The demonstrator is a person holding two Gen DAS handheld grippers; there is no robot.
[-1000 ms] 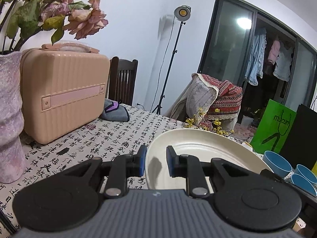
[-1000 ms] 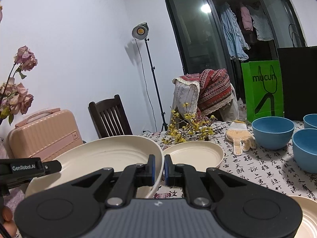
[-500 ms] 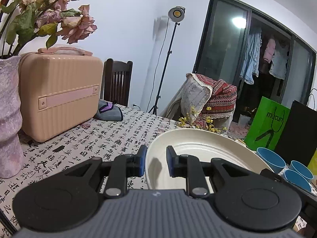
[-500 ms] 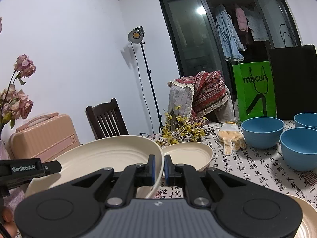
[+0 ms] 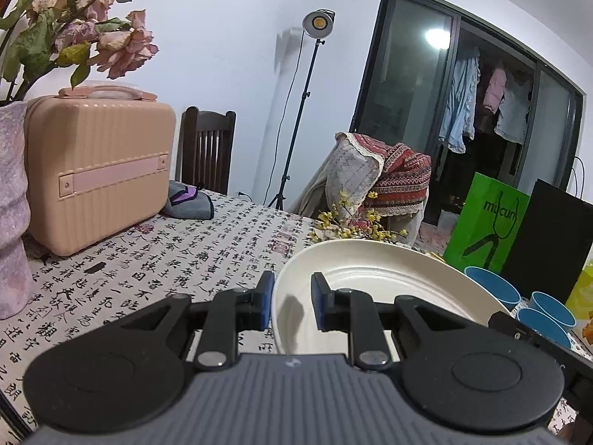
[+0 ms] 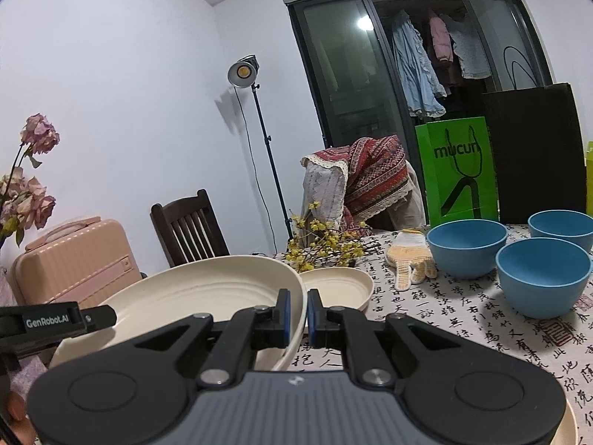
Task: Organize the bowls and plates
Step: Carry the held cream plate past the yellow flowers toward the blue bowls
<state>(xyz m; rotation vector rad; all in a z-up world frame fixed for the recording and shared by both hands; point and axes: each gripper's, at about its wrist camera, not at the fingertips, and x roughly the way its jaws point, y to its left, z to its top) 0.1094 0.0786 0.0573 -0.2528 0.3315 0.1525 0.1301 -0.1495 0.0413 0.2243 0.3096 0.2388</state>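
A large cream plate [image 5: 370, 289] hangs above the table, held at opposite rims. My left gripper [image 5: 291, 304] is shut on its left rim, one blue pad outside and one inside the wall. My right gripper [image 6: 298, 315] is shut tight on the right rim of the large plate [image 6: 192, 296]. Just beyond it a smaller cream plate [image 6: 337, 285] rests on the patterned tablecloth [image 6: 463, 319]. Three blue bowls [image 6: 467, 248] [image 6: 541, 278] [image 6: 563, 228] stand close together to the right. The edge of another cream plate [image 6: 569, 430] shows at the bottom right.
A pink suitcase [image 5: 100, 170], a mauve vase [image 5: 11, 215] of dried roses and a grey pouch [image 5: 189, 205] take up the table's left. Yellow flower sprigs [image 6: 326, 244] and a knitted glove [image 6: 411, 263] lie behind the plates. A green bag [image 6: 459, 170] stands at the back.
The room has drifted leftward in both views while the large plate stays fixed between both pairs of fingers, so both grippers have carried it slightly to the right.
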